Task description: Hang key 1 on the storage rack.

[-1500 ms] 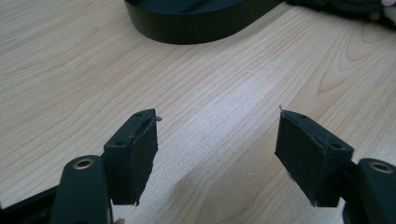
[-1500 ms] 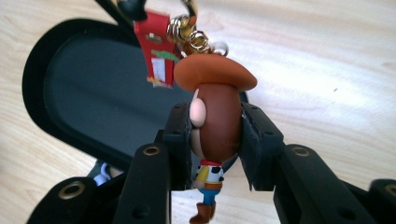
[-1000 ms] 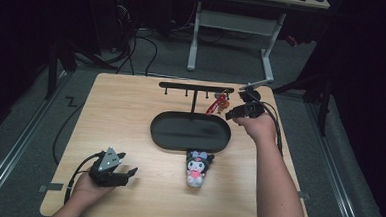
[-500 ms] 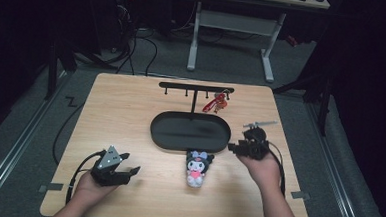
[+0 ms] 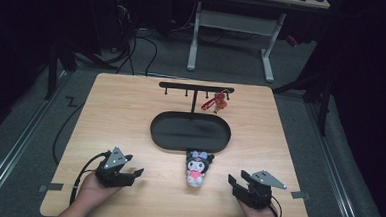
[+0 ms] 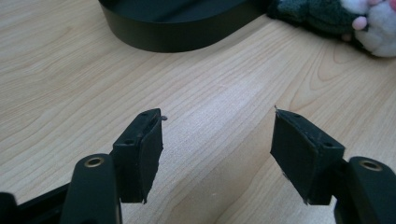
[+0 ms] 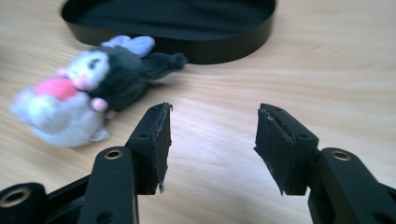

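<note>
Small plush doll point(image 5: 197, 167), dark-haired with white body, lies on the wooden table point(image 5: 120, 119) just before the black oval tray point(image 5: 190, 132). Likely light, soft; grip the torso. Right gripper point(image 5: 237, 184), jaws just widened, and left gripper point(image 5: 133, 175) both gape, empty.

A black oval tray point(image 5: 189, 133) and black rack point(image 5: 196, 88) stand on the pale wood table point(image 5: 120, 114), beside a black, white and pink plush toy point(image 5: 197, 168) and red charm point(image 5: 215, 102).

Plush toy point(image 5: 198, 167) lying beside tray point(image 5: 159, 137)
</note>
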A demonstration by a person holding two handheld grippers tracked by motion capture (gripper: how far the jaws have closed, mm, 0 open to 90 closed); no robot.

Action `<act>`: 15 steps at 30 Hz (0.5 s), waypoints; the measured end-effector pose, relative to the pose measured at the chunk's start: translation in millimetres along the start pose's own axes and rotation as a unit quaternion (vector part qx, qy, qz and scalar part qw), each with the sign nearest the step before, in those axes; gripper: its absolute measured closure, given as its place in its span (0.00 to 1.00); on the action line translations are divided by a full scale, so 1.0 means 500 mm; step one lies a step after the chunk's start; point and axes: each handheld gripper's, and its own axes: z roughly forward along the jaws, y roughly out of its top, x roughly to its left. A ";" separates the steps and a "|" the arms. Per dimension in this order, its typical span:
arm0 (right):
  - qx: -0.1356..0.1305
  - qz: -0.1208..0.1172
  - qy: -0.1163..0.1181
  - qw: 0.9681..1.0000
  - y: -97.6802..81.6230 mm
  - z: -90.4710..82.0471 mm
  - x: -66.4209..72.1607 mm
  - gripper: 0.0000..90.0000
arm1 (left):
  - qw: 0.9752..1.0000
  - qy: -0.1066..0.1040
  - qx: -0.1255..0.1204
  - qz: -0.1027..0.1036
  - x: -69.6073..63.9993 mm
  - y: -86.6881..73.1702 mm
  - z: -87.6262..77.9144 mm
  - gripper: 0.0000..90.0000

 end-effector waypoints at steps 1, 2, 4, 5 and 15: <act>-0.002 0.000 -0.007 1.000 -0.001 -0.001 -0.003 0.49 | 1.000 0.007 0.000 -0.001 -0.002 0.001 -0.001 0.39; -0.011 0.030 0.004 0.999 0.000 0.000 -0.010 0.48 | 1.000 0.013 -0.002 -0.005 -0.004 0.003 -0.003 0.43; -0.017 0.031 0.007 0.999 0.001 0.001 -0.010 0.48 | 1.000 0.014 -0.004 -0.013 -0.006 0.006 -0.004 0.45; -0.017 0.023 0.002 1.000 0.003 0.002 -0.008 0.48 | 1.000 0.016 -0.004 -0.016 -0.009 0.007 -0.003 0.47; -0.014 -0.007 0.049 0.999 0.013 0.023 0.032 0.37 | 1.000 0.018 0.013 -0.004 -0.019 -0.002 0.010 0.55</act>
